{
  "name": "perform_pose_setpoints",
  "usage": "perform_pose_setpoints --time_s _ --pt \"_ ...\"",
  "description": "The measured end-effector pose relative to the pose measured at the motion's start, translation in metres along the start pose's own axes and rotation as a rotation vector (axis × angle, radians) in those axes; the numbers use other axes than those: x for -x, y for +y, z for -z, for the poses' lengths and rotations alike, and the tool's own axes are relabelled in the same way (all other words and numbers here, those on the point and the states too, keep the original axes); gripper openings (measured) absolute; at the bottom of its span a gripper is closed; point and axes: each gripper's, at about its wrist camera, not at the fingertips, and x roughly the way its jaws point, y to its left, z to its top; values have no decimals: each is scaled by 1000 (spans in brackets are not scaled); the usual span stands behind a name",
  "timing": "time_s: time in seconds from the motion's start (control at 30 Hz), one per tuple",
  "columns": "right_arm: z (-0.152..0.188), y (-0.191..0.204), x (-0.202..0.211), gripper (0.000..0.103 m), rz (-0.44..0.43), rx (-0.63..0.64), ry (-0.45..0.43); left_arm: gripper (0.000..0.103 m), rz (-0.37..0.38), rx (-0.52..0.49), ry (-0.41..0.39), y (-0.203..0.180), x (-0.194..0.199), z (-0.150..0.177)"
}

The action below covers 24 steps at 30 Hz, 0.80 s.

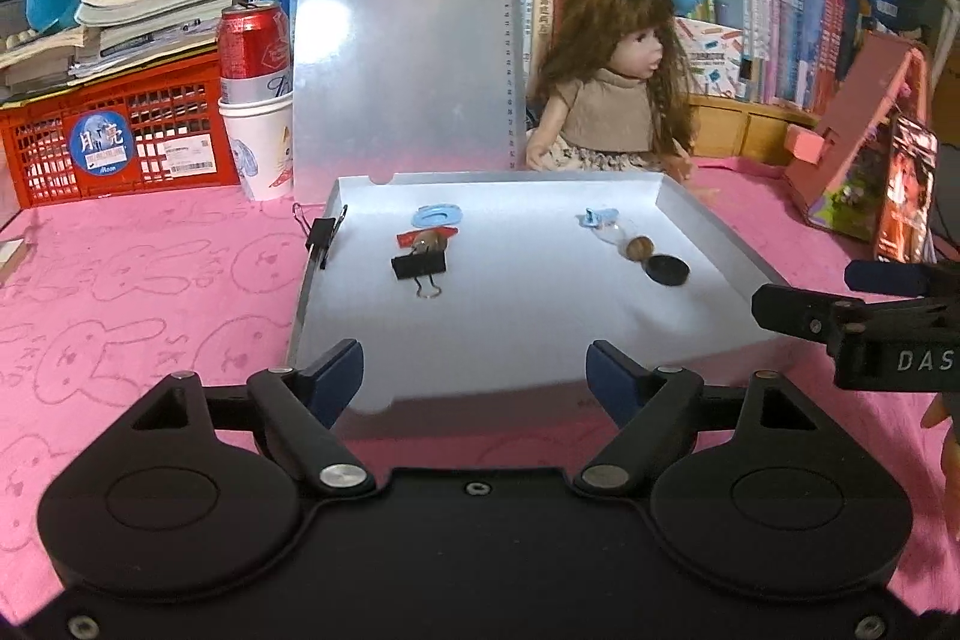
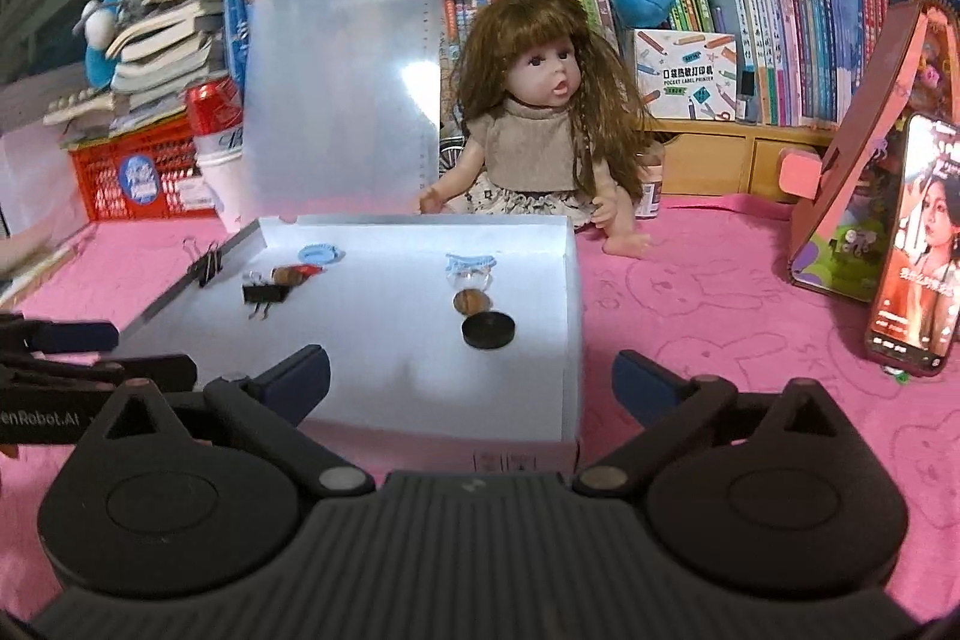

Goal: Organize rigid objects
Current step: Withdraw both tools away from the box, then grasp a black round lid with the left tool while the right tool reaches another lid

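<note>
Nearest the lenses, the left gripper [image 1: 474, 367] and the right gripper [image 2: 471, 376] both hang with their blue-padded fingers spread wide, pinching nothing, just short of the near edge of the shallow white cardboard tray [image 1: 714, 226] that lies on the pink rabbit-print cloth [image 1: 150, 280].

Inside the tray, on the right, a flat black round disc [image 1: 667, 271] touches a brown wooden bead [image 1: 639, 248], with a small clear vial with a pale blue cap [image 1: 600, 220] just behind them. On the left lies a black metal binder clip [image 1: 420, 268], its wire loops pointing toward the cameras, against a brown rounded piece on a red scrap [image 1: 427, 239] (too small to tell its make). Behind that rests a pale blue plastic ring [image 1: 437, 215]. A second black binder clip [image 1: 321, 238] bites the tray's left wall.

Beyond stand a frosted translucent clipboard with a metal clamp [image 1: 408, 40], a long-haired brown-wigged doll [image 1: 606, 100] and a red drinks can in a paper cup [image 1: 255, 58].
</note>
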Motion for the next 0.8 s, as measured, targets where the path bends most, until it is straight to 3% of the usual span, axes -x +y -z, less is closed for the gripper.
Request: perform_pose_setpoints --time_s 0.2,0.8 --pt "12 9 18 103 -5 74 -4 81 14 -5 -6 -2 21 13" --pt "40 16 54 103 -71 99 9 81 90 -30 10 -17 72 56"
